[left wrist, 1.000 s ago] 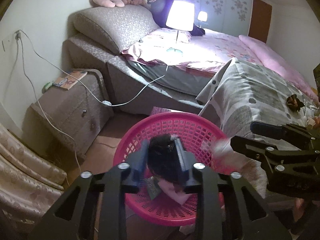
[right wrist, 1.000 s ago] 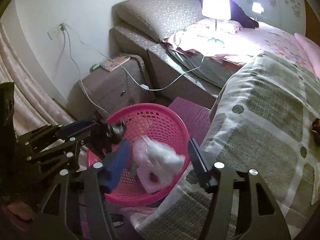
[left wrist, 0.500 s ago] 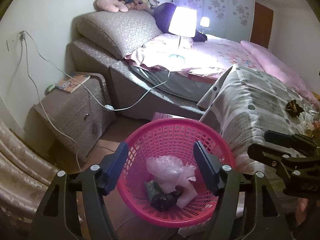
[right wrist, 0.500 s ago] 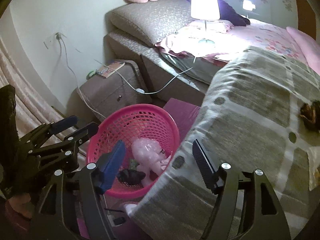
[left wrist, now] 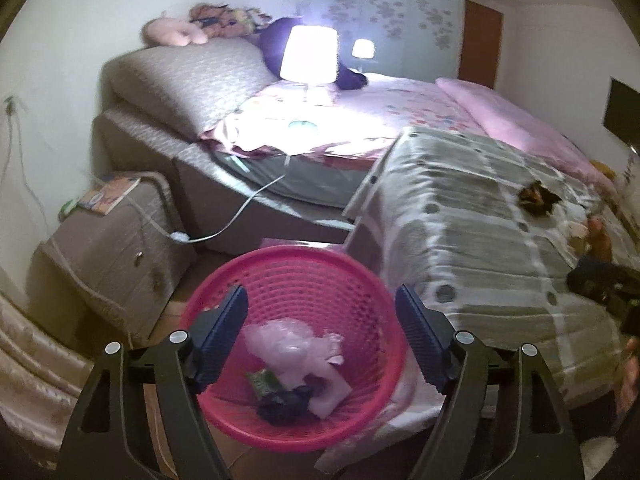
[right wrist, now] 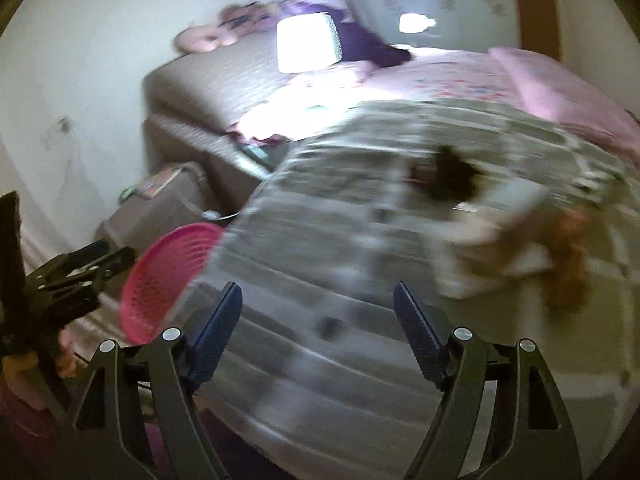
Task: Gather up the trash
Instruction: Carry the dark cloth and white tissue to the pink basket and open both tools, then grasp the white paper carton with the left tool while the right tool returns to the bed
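A pink mesh basket (left wrist: 296,264) stands on the floor beside the bed. Inside lie a crumpled pale pink bag (left wrist: 288,344), a dark wad (left wrist: 286,402) and a green scrap (left wrist: 264,380). My left gripper (left wrist: 322,328) hovers over the basket, its jaws opening, nothing between them. My right gripper (right wrist: 318,322) is over the grey checked blanket (right wrist: 360,248), jaws opening and empty. On the blanket ahead lie a dark crumpled scrap (right wrist: 452,178), white paper (right wrist: 492,240) and an orange-brown piece (right wrist: 568,264), all blurred. The dark scrap (left wrist: 536,200) also shows in the left wrist view.
A lit table lamp (left wrist: 308,56) stands on the pink bed sheet, its cord trailing to the floor. A grey nightstand (left wrist: 104,240) with a book sits left of the basket. Pillows and soft toys (left wrist: 192,30) line the headboard. A curtain (left wrist: 28,360) hangs at far left.
Both grippers opened and dropped their trash into the basket: the dark wad from the left, the pale pink bag from the right. The right gripper then swung right over the blanket.
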`<state>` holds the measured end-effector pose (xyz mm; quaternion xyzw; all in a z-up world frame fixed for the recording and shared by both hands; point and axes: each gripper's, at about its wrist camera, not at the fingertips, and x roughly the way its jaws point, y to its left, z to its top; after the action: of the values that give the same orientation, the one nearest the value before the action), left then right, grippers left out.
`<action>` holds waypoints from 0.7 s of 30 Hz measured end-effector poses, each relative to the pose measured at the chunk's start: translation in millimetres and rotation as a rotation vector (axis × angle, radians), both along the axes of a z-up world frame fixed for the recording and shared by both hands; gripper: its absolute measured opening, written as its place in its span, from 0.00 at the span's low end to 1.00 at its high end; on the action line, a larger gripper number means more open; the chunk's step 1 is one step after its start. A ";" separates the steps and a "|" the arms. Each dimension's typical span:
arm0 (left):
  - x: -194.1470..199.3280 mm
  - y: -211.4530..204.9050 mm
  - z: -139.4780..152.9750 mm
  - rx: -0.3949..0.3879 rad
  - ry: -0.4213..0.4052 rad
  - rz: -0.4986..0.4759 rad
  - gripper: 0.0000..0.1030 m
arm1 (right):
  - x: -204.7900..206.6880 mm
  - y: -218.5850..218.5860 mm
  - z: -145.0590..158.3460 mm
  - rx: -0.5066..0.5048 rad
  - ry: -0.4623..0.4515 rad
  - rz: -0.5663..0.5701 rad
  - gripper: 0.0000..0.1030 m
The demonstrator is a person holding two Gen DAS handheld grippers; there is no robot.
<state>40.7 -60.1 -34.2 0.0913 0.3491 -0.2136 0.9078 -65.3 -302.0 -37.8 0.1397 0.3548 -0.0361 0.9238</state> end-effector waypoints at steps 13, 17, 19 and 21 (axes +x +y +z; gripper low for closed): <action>-27.0 -89.0 -1.3 0.049 0.007 -0.261 0.72 | -71.8 -106.4 -22.1 -0.065 0.044 -0.332 0.74; -30.5 -120.0 0.9 0.036 0.032 -0.337 0.72 | -77.7 -119.1 -31.6 -0.076 0.066 -0.375 0.74; -33.6 -137.7 3.2 0.030 0.032 -0.376 0.72 | -80.3 -125.4 -35.7 -0.083 0.076 -0.392 0.74; -35.5 -154.0 5.0 0.020 0.036 -0.415 0.72 | -81.9 -128.2 -37.7 -0.088 0.082 -0.400 0.74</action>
<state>5.2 -214.1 -29.2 0.1665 0.3413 -0.3940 0.8370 -147.2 -430.2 -75.4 0.1654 0.3555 -0.2397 0.8882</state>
